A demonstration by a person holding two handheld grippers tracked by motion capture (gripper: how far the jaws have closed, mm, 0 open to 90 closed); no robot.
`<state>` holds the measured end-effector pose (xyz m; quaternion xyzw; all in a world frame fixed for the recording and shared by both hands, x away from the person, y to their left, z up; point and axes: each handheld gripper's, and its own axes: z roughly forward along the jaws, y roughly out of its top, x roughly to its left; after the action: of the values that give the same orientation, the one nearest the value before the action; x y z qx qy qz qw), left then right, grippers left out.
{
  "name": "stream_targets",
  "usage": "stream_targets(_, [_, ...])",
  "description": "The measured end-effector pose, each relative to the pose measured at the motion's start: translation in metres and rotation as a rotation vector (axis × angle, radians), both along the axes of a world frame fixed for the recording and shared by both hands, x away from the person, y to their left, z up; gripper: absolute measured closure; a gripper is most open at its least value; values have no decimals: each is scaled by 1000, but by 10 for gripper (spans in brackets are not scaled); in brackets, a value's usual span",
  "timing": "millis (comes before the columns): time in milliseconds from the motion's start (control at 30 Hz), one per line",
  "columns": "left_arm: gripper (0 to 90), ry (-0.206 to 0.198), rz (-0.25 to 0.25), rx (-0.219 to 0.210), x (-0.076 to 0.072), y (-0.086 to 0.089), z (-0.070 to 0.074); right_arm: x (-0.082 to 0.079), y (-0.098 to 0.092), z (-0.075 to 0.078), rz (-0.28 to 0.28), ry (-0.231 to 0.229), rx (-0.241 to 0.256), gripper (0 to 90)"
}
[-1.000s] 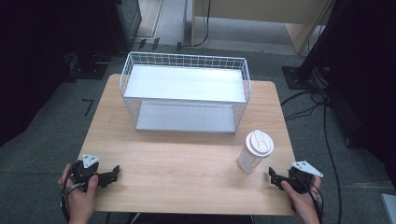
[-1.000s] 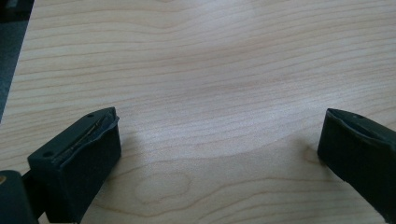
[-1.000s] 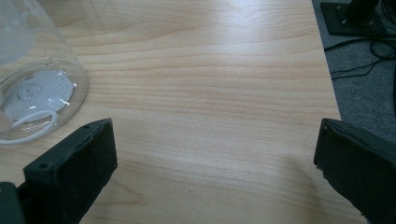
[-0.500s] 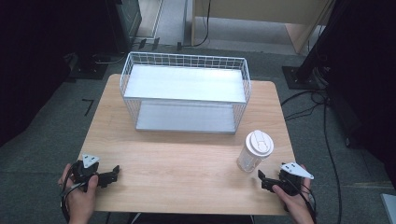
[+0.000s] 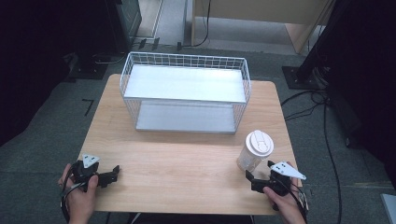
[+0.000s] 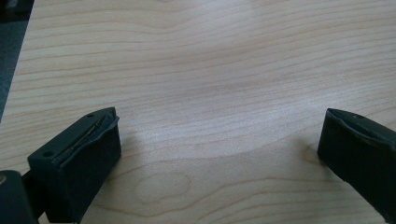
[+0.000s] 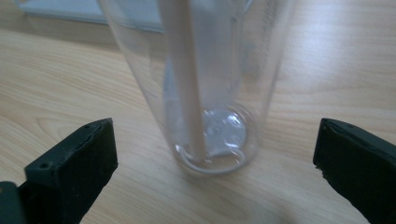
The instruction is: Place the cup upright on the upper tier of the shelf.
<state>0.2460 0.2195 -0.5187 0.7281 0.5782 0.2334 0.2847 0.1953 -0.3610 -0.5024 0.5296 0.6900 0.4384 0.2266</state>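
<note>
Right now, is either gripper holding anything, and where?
Nothing is held. The right gripper is open, its jaws either side of the clear plastic cup with a white lid, not touching. The left gripper is open over bare wood.

Light wooden surface (image 5: 187,163) with rounded corners, standing on a grey carpeted floor (image 5: 42,154). Beyond its far edge, a pale wooden cabinet (image 5: 261,18) with a lit strip of lighter floor beneath it. Dark equipment (image 5: 121,23) at the far left, deep in shadow. A black stand base (image 5: 299,77) at the far right, with black cables (image 5: 322,121) trailing across the carpet beside it. Soft, even light from above, dim toward both sides.
</note>
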Motion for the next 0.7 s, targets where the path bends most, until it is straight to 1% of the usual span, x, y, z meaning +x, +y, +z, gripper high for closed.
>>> stream_targets(100, [0, 0, 0, 0, 0, 0, 0, -1, 7, 3, -8, -29, 9, 74])
stream_targets(133, [0, 0, 0, 0, 0, 0, 0, -1, 7, 3, -8, -29, 9, 74])
stream_targets(167, [0, 0, 0, 0, 0, 0, 0, 0, 11, 5, -5, -46, 7, 78])
stream_targets(200, [0, 0, 0, 0, 0, 0, 0, 0, 11, 5, -5, -46, 7, 78])
stream_targets(267, [0, 0, 0, 0, 0, 0, 0, 2, 15, 7, -14, -62, 13, 81])
stream_targets(433, [0, 0, 0, 0, 0, 0, 0, 7, 17, 11, -44, -95, 28, 83])
stream_targets(533, [0, 0, 0, 0, 0, 0, 0, 12, 19, 12, -61, -108, 22, 103])
stream_targets(600, [0, 0, 0, 0, 0, 0, 0, 14, 20, 12, -76, -125, 13, 115])
stream_targets(700, [0, 0, 0, 0, 0, 0, 0, 18, 22, 16, -99, -145, 20, 123])
